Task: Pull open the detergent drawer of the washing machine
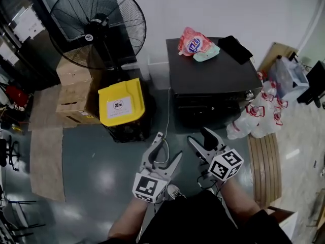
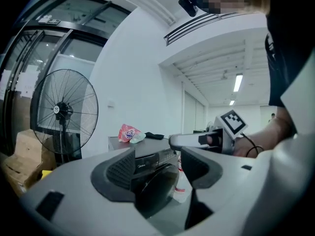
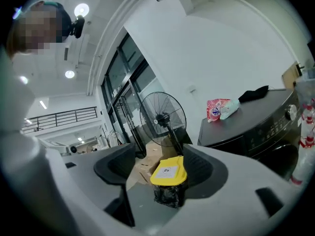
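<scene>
While well beyond left gripper (image 1: 169, 145), washer (image 1: 213, 72)

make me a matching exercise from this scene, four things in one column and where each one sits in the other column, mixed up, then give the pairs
Things
1. pink detergent bag
2. yellow-lidded bin
3. standing fan
4. white plastic bags

Places, as the head view shows them
A. on the floor at the right of the washing machine
B. by the wall, behind the yellow-lidded bin
C. on top of the washing machine
D. on the floor left of the washing machine, in front of the standing fan

Pairs: 1-C, 2-D, 3-B, 4-A
</scene>
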The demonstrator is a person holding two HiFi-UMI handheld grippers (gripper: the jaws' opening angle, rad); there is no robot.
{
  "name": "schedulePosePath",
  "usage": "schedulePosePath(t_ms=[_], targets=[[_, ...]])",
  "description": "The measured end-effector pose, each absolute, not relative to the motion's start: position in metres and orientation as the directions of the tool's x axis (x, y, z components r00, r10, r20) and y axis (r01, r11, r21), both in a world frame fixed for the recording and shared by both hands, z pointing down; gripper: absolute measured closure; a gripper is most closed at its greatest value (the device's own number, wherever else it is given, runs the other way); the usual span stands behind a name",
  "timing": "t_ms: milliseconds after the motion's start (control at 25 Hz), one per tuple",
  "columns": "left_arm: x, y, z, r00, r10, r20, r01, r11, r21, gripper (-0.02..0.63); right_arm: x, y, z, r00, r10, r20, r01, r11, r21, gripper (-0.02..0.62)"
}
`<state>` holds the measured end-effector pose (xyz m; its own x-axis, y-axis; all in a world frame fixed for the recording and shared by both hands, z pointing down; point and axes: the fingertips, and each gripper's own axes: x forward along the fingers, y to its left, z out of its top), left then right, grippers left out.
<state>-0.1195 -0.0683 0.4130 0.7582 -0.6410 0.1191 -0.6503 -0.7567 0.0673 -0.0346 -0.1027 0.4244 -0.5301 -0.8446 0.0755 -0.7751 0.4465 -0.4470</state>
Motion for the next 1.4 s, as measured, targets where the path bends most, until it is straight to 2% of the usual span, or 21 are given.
schedulePosePath(t_ms=[440,760,1120,1280,1400], targets=[[-0.133,-0.103,0.416,0.748,-0.653,0.122,-0.663,-0.744,0.083,0.341,-0.037,-0.149,0.464,-0.518,-0.849,0.104,-0.697,0.348,-0.627,0.252],[-0.113,-0.136,0.428,0.720,-0.680,0.139,-0.691,-0.720,0.057,0.341,-0.014,-0.195,0.517,-0.540,-0.834,0.115,-0.547,0.244,-0.800,0.213],[-0.090,-0.176,0.446,0.704,-0.678,0.211,-0.704,-0.705,0.084,0.341,0.010,-0.247,0.574,-0.559,-0.821,0.117,-0.420,0.159,-0.893,0.184],[-0.078,-0.192,0.461,0.701,-0.675,0.231,-0.707,-0.700,0.099,0.341,0.022,-0.259,0.603,-0.526,-0.829,0.193,-0.318,-0.019,-0.948,0.146],[-0.071,-0.203,0.473,0.698,-0.678,0.231,-0.710,-0.697,0.101,0.341,0.030,-0.273,0.617,-0.520,-0.827,0.212,-0.308,-0.050,-0.950,0.133]])
